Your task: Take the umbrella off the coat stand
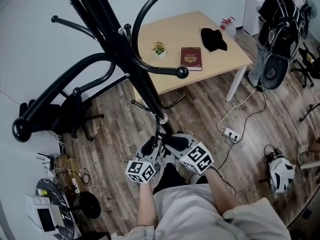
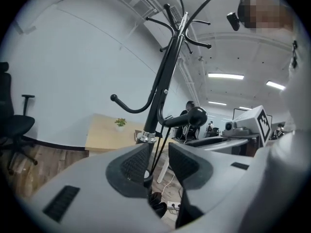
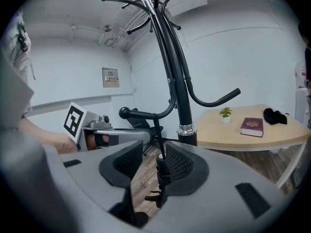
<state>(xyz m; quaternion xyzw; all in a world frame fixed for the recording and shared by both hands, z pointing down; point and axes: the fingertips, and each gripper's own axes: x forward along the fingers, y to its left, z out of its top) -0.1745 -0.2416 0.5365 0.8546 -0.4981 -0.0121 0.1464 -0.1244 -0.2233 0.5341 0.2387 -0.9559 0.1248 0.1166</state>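
Note:
The black coat stand (image 1: 120, 44) rises in front of me. A thin strap (image 1: 158, 129) drops from one of its low hook arms (image 3: 141, 115) to a small folded black umbrella (image 3: 161, 181), which hangs between both grippers. My left gripper (image 1: 150, 145) is open; the umbrella top (image 2: 146, 177) sits beside its left pad (image 2: 132, 165), and floor shows through the gap on the other side. Facing it, my right gripper (image 1: 176, 141) is also open, and the umbrella lies against its right pad (image 3: 181, 164). In the head view the grippers hide most of the umbrella.
A light wooden table (image 1: 220, 59) behind the stand carries a small plant (image 1: 159, 48), a red book (image 1: 191, 58) and a black cloth (image 1: 213, 39). A black office chair (image 1: 60, 116) stands to the left. A power strip (image 1: 231, 133) and a helmet (image 1: 281, 173) lie on the floor to the right.

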